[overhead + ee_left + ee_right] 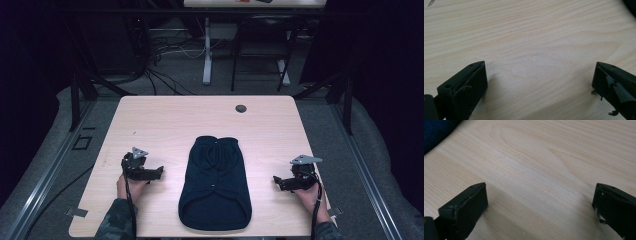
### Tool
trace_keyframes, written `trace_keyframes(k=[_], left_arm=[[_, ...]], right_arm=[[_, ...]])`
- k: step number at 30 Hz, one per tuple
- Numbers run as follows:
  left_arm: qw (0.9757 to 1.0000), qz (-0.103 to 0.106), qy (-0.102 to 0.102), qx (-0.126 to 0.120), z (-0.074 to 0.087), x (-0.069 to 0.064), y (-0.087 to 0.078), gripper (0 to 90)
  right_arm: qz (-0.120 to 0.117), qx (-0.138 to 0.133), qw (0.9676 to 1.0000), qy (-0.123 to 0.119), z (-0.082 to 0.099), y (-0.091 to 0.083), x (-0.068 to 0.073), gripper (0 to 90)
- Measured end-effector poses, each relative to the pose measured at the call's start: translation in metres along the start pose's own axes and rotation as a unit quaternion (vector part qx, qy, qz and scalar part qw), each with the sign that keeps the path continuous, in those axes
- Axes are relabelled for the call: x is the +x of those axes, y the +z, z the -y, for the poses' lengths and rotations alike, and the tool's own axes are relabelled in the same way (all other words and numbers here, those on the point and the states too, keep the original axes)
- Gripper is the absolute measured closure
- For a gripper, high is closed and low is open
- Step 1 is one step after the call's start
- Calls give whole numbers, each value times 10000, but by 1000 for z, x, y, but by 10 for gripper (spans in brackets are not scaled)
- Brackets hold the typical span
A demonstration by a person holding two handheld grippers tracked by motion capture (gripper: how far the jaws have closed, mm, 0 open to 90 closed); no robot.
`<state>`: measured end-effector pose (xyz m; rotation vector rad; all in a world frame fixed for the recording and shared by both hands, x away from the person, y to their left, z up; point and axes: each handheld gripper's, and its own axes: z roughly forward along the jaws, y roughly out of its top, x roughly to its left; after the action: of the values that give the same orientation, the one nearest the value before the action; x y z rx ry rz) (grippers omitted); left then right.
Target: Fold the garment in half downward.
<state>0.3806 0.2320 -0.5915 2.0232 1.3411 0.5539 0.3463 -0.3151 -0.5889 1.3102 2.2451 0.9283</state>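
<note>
A dark navy garment, folded with its sleeves tucked in, lies flat at the middle of the light wooden table. My left gripper rests on the table to the garment's left, jaws wide apart with only bare wood between them. On the other side my right gripper rests near the table's right edge, also open over bare wood. A corner of the garment shows at the upper left of the right gripper view, and its edge at the upper right of the left gripper view.
A round cable hole sits near the table's far edge. Beyond the table stand desk legs, a chair frame and loose cables on the floor. Dark frame posts flank the table.
</note>
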Motion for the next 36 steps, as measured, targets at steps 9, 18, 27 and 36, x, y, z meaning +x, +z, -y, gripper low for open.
trace_keyframes(k=[9, 18, 27, 36], left_arm=[[10000, 10, -13, -3, 0, 0, 0, 0], [10000, 15, -23, -2, 0, 0, 0, 0], [9999, 101, -58, -61, -2, 1, -2, 13], [9996, 239, -23, -142, -8, 0, -7, 0]], right_arm=[[0, -2, 10000, 0, 0, 0, 0, 0], [8, 10, 10000, -20, 0, 0, 0, 6], [-65, -1, 10000, 64, -3, -3, 0, 0], [-118, -157, 9997, 140, -12, -13, 7, 4]])
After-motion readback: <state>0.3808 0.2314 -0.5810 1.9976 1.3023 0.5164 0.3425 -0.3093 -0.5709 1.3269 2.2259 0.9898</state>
